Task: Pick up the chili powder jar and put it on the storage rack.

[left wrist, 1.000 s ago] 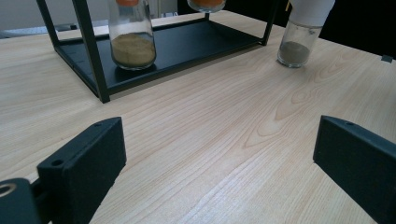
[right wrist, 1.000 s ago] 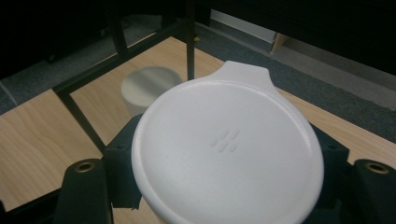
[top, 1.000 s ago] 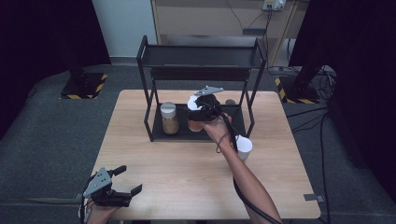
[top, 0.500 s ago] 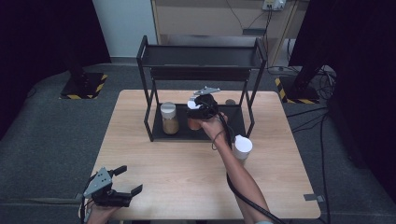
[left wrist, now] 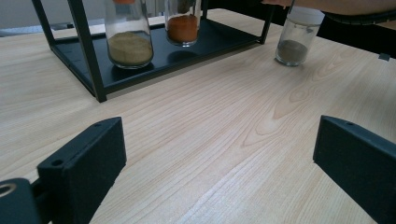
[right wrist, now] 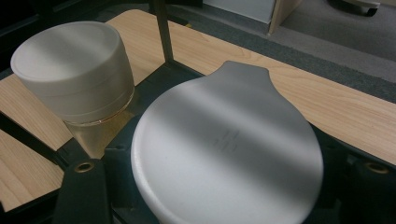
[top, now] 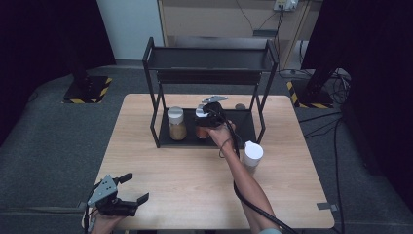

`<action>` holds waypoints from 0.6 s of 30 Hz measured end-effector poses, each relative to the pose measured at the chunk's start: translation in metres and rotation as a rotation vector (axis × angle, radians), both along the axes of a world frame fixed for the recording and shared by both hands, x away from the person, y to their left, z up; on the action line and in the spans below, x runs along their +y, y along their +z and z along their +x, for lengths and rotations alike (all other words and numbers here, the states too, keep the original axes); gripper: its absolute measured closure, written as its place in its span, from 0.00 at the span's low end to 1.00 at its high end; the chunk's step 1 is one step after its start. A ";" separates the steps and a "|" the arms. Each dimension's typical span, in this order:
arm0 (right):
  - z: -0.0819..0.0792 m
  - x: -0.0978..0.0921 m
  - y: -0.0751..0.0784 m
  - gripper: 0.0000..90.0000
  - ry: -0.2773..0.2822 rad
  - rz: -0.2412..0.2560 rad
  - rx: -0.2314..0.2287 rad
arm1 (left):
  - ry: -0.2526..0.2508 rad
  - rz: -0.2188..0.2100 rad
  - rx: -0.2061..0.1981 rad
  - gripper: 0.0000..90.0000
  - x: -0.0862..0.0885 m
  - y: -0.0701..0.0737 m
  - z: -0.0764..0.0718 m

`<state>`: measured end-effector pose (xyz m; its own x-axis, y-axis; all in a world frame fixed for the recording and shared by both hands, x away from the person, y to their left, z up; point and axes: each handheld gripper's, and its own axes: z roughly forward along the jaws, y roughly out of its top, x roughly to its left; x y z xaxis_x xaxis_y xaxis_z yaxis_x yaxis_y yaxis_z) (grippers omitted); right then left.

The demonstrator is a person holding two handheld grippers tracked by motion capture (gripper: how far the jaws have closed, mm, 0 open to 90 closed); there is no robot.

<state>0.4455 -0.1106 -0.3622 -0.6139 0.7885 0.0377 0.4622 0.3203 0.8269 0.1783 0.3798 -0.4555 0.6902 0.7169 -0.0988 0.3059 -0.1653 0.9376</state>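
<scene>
The right tongs clamp the orange spice jar on the rack's lower shelf toward the worktop's far edge, beside the tan jar; left tongs gape idle at the near-left corner

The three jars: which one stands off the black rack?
The jar with grey powder, alone on the bare table; the other two stand on the rack's bottom shelf.
</scene>
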 end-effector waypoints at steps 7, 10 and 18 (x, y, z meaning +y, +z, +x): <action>0.003 0.001 -0.007 0.34 0.011 -0.009 0.000 | -0.003 -0.001 0.000 0.02 0.000 0.000 0.000; 0.003 0.001 -0.009 0.35 0.015 -0.009 0.004 | -0.003 0.000 -0.001 0.02 0.000 0.000 0.000; 0.003 0.002 -0.011 0.34 0.029 -0.016 -0.004 | -0.003 0.000 -0.002 0.02 0.000 0.000 0.000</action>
